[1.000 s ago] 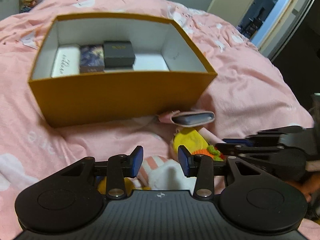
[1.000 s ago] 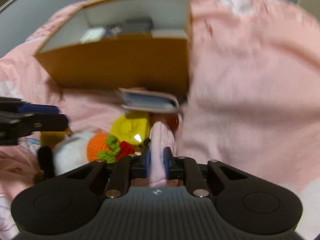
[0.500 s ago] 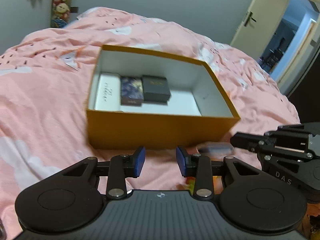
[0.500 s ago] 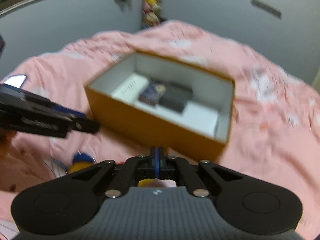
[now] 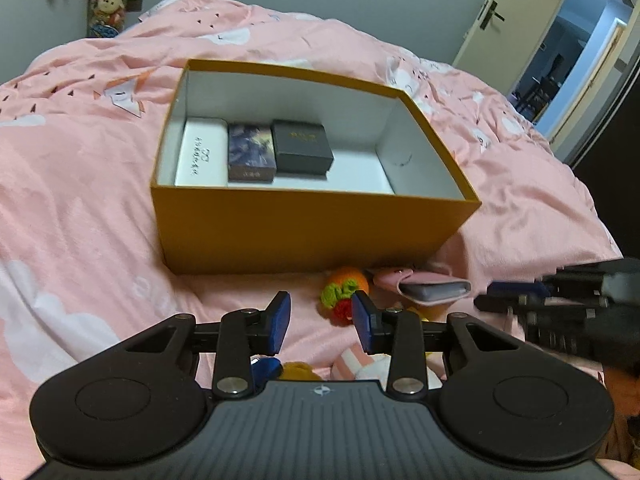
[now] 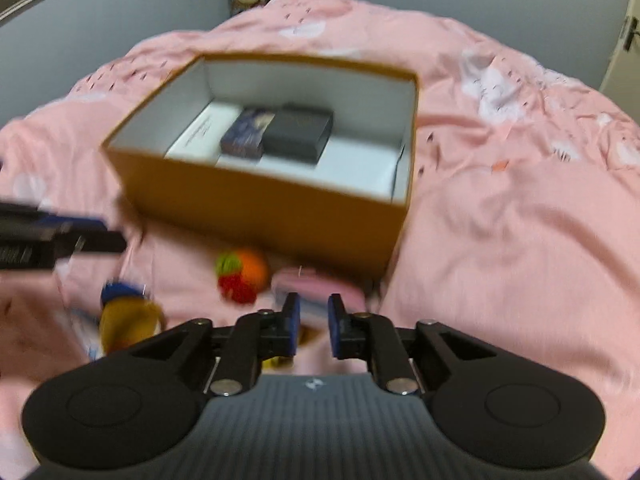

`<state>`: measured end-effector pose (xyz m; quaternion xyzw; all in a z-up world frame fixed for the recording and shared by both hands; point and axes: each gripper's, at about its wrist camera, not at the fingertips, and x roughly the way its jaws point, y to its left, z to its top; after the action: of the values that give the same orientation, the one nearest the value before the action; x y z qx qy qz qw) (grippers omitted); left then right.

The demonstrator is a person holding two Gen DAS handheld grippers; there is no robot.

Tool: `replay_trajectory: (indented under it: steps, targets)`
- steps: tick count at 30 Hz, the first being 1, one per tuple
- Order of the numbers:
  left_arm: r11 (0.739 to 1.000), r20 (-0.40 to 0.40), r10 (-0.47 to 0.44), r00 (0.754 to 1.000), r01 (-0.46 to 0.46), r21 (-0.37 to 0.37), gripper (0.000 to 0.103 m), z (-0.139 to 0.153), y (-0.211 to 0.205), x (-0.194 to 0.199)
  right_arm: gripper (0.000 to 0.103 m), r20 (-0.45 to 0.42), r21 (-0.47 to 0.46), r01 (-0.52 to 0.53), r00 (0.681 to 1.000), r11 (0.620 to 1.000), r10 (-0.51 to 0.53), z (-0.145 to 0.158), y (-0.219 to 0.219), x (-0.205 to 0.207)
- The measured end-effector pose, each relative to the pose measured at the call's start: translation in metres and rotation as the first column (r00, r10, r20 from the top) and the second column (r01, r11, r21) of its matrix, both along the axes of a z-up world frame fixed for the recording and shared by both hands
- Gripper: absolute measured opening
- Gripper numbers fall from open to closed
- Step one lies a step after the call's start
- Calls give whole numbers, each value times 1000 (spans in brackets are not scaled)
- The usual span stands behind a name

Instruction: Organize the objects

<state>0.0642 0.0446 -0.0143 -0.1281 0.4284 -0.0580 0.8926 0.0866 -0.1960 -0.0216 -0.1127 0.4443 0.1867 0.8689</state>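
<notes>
Both tongs are hovering over the pink bedspread (image 5: 80,184), short of the orange box (image 5: 304,232). The left gripper (image 5: 321,322) is standing half-wide with nothing between its pads; the right gripper (image 6: 314,330) is narrow, its jaws opening on nothing. The crocheted toy (image 5: 346,290), orange, green and red, is lying at 12 o'clock from the left pads, just beside the box's near wall, and the pink card wallet (image 5: 428,286) is at 2 o'clock. The toy is looking soft, light and squashy, so a pinch across its round body should be holding. The wallet is looking flatter and slicker; its long edges seem the likelier grip.
</notes>
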Motion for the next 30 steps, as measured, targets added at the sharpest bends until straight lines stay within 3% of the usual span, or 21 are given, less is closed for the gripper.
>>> replay_trajectory:
  steps: [4, 7, 10, 16, 20, 21, 24, 27, 30]
  targets:
    - [999, 1, -53, 999, 53, 9, 42, -1, -12, -2, 27, -35, -43, -178, 984, 983, 176, -7, 23, -24]
    - [996, -3, -91, 996, 91, 27, 42, -1, -21, -5, 32, -73, -166, -260, 965, 951, 251, -25, 42, -28]
    - [992, -12, -117, 993, 117, 38, 42, -3, -26, -6, 35, -105, -282, -277, 961, 919, 257, -43, 48, -26]
    - [990, -27, -133, 991, 134, 39, 42, -6, -28, -6, 43, -136, -382, -312, 950, 870, 281, -61, 44, -25]
    - [989, -31, -137, 990, 139, 43, 42, -6, -28, -6, 42, -135, -461, -337, 941, 821, 310, -74, 46, -29]
    - [989, -30, -139, 990, 140, 44, 42, -6, -28, -7, 37, -129, -472, -333, 942, 816, 310, -75, 46, -30]
    - [989, -25, -138, 990, 139, 45, 42, -4, -28, -8, 18, -106, -462, -325, 944, 825, 312, -70, 43, -33]
    - [991, -18, -128, 992, 129, 43, 42, -3, -26, -8, 10, -72, -416, -294, 954, 861, 291, -52, 38, -33]
    - [992, -4, -118, 993, 118, 45, 42, 1, -24, -9, 9, -38, -346, -262, 963, 901, 266, -26, 31, -34]
